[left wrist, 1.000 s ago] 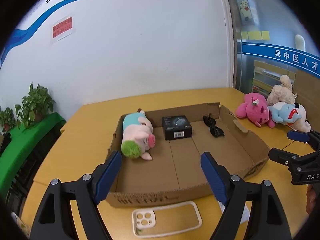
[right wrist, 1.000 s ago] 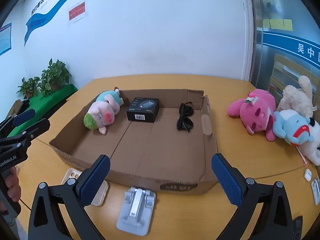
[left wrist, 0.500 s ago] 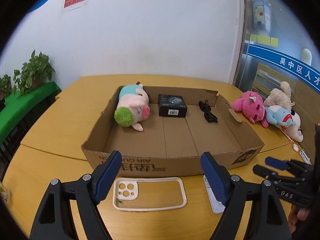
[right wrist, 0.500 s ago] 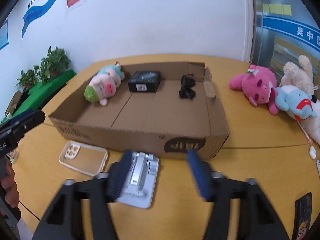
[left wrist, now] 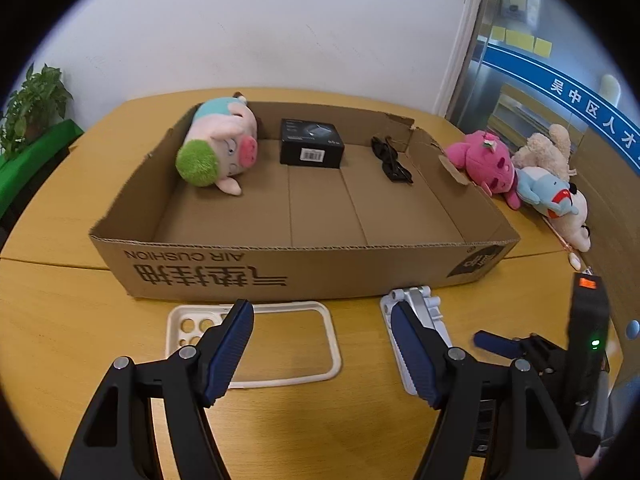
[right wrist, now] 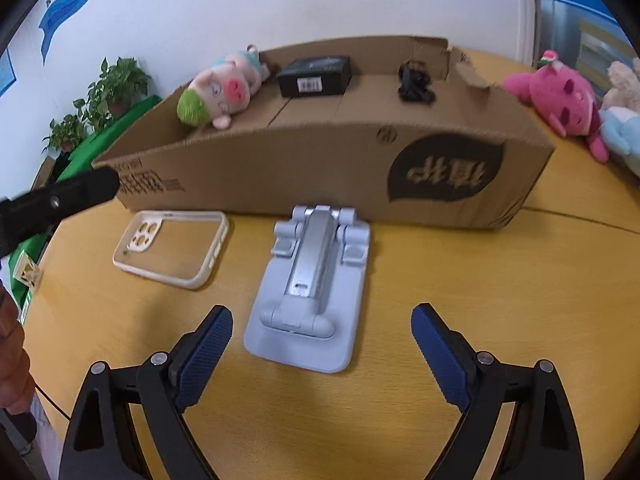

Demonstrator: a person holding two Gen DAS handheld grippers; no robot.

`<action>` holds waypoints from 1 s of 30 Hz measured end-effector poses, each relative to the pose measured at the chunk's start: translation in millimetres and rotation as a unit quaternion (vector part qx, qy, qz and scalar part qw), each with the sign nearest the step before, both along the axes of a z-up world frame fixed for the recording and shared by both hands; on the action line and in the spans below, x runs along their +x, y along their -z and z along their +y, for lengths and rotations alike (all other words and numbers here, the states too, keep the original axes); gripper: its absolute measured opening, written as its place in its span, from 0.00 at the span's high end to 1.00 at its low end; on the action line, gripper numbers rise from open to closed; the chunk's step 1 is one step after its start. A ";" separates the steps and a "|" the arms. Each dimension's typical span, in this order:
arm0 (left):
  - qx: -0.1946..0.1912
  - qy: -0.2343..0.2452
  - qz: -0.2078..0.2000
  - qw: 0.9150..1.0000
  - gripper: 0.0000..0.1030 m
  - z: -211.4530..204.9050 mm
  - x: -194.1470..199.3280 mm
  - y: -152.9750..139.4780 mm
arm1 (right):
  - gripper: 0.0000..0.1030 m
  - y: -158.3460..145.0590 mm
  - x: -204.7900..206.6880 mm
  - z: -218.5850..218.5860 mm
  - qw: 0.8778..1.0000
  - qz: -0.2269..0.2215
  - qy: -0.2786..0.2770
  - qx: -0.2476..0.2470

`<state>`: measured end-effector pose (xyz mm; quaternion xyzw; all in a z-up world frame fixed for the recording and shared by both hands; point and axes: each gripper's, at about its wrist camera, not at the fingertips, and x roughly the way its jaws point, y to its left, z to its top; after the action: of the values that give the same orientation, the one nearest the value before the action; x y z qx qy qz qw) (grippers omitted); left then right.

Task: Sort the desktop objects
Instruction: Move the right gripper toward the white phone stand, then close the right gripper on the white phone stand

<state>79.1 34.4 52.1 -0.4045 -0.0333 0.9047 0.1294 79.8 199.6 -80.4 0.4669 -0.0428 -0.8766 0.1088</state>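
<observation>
Two grippers hang over the table in front of the cardboard box [left wrist: 280,272]. The left gripper [left wrist: 320,344], jaws closing, is above the phone case [left wrist: 276,344], not touching. The right gripper [right wrist: 320,352], jaws opening, holds nothing; the grey phone stand [right wrist: 312,288] lies flat between its fingers.

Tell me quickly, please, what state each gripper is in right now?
Left gripper: open and closing, empty, above the phone case.
Right gripper: open and opening, empty, above the folded phone stand.
</observation>
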 end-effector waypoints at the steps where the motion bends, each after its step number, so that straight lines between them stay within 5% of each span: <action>1: 0.001 0.007 -0.007 1.000 0.31 2.1 -1.3 3.6 | 0.11 5.4 -1.5 -2.5 1.000 -0.005 -0.002 0.000; 7: 0.026 0.026 -0.046 0.998 0.31 4.0 -11.5 18.0 | 0.15 20.2 -3.1 -14.4 1.000 -0.004 -0.008 0.030; 12: 0.015 0.046 -0.059 0.997 0.31 18.8 -15.1 26.0 | 0.33 20.8 4.7 -31.1 0.997 0.011 -0.020 0.078; 18: 0.024 0.081 -0.094 0.992 0.31 40.1 -20.2 41.7 | 0.35 20.2 21.1 -24.3 0.998 0.018 -0.012 0.064; 26: 0.041 0.132 -0.174 0.975 0.30 81.0 -12.4 75.0 | 0.35 18.9 54.4 -16.4 0.999 0.027 -0.007 0.036; 30: 0.006 0.139 -0.164 0.977 0.33 97.6 -9.8 76.5 | 0.35 17.7 57.4 -18.6 0.999 0.028 -0.012 0.031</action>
<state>69.3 132.1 -24.5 -0.5469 -0.0029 0.7991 0.2496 137.2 181.1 -98.1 0.4454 -0.0073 -0.8890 0.1061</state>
